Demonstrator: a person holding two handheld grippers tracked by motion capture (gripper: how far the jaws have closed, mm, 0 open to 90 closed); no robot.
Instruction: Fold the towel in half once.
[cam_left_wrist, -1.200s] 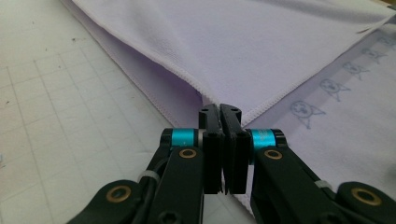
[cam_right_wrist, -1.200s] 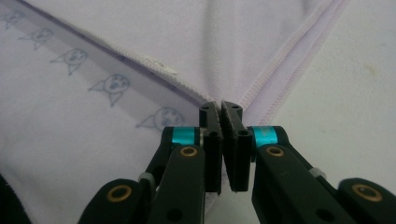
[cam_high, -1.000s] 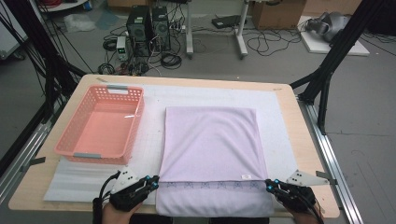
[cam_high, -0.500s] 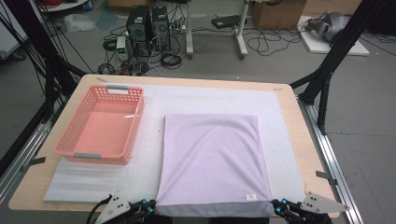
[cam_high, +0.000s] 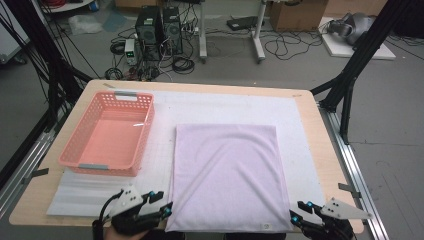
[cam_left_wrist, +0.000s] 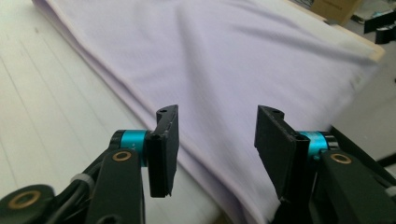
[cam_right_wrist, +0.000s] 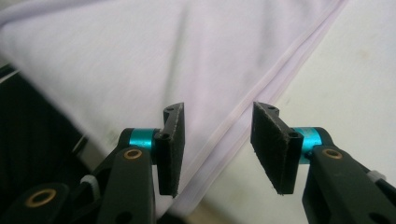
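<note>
Jaws just opened, cloth (cam_high: 227, 177) edge free

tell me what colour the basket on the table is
The basket is salmon pink with grey handles, clearest in the high view.

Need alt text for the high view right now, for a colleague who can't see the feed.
A folded lilac cloth lies flat on a white mat on the table. The left gripper and right gripper, both open, sit just off its near corners. A pink basket stands to the cloth's left.
</note>
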